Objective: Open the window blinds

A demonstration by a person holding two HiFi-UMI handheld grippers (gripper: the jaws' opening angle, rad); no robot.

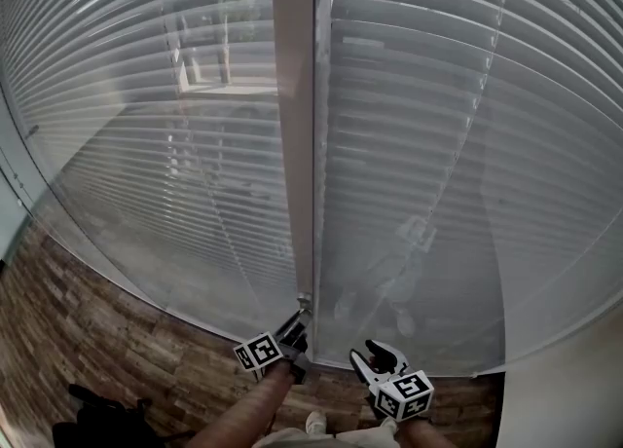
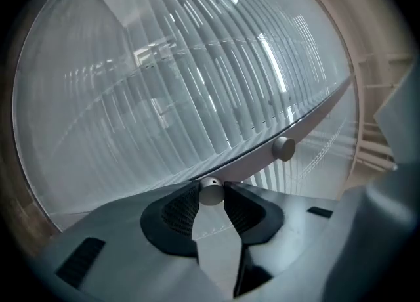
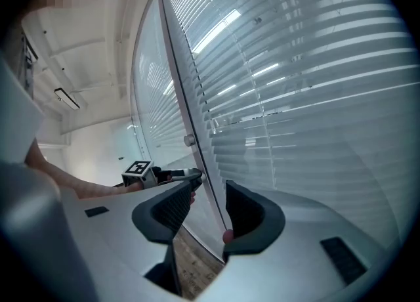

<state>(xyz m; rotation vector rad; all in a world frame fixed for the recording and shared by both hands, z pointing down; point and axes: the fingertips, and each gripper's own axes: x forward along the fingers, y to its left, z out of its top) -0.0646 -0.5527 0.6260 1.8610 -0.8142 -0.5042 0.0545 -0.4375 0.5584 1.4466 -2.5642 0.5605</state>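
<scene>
Metal knob [image 2: 211, 194] on frame [image 1: 292, 125] between glass panes, pinched at very tips of left gripper [image 2: 211, 190]. Blinds [image 1: 419, 144] sealed behind glass, slats look mostly closed. Right gripper [image 3: 207, 210] idle low beside frame, jaws spread, nothing between them.

Risks, as judged:
- Knob small, round, smooth (tip-only hold), so it may slip out during twist.
- Twist wrong way would shut slats tighter.
- Second knob [image 2: 283, 148] near, easy to mistake.
- Right gripper close to glass, could knock it.
</scene>
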